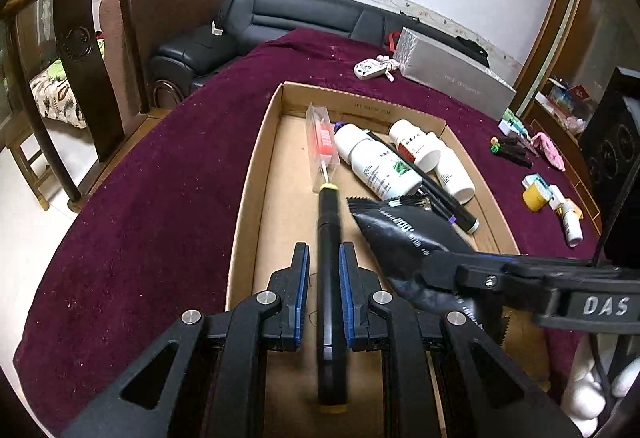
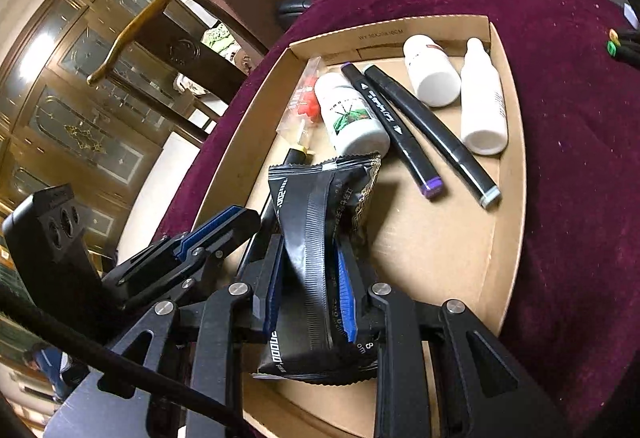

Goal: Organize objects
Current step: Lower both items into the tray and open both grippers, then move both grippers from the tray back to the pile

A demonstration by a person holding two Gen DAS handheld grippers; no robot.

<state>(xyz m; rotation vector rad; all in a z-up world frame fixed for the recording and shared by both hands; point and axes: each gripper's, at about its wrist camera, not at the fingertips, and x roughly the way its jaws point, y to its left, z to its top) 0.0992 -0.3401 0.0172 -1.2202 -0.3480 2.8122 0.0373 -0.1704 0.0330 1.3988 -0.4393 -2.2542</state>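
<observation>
A cardboard tray [image 1: 256,174] [image 2: 516,158] lies on the maroon cloth. My left gripper [image 1: 323,258] is over the tray's near end, with a black marker with a yellow tip [image 1: 329,238] between its fingers; small gaps show on both sides, so the jaws look slightly open. My right gripper [image 2: 308,258] is shut on a black foil packet [image 2: 320,222] [image 1: 404,234] and holds it over the tray beside the left gripper. In the tray lie white bottles [image 1: 384,166] [image 2: 352,114], two black markers [image 2: 432,126] and a clear box with a red item [image 1: 323,142].
On the cloth beyond the tray lie a silver box [image 1: 452,74], a white key fob [image 1: 370,69], dark markers [image 1: 512,148], a yellow tape roll [image 1: 536,194] and a small bottle [image 1: 572,226]. A wooden chair [image 1: 80,50] and a black sofa [image 1: 280,18] stand behind.
</observation>
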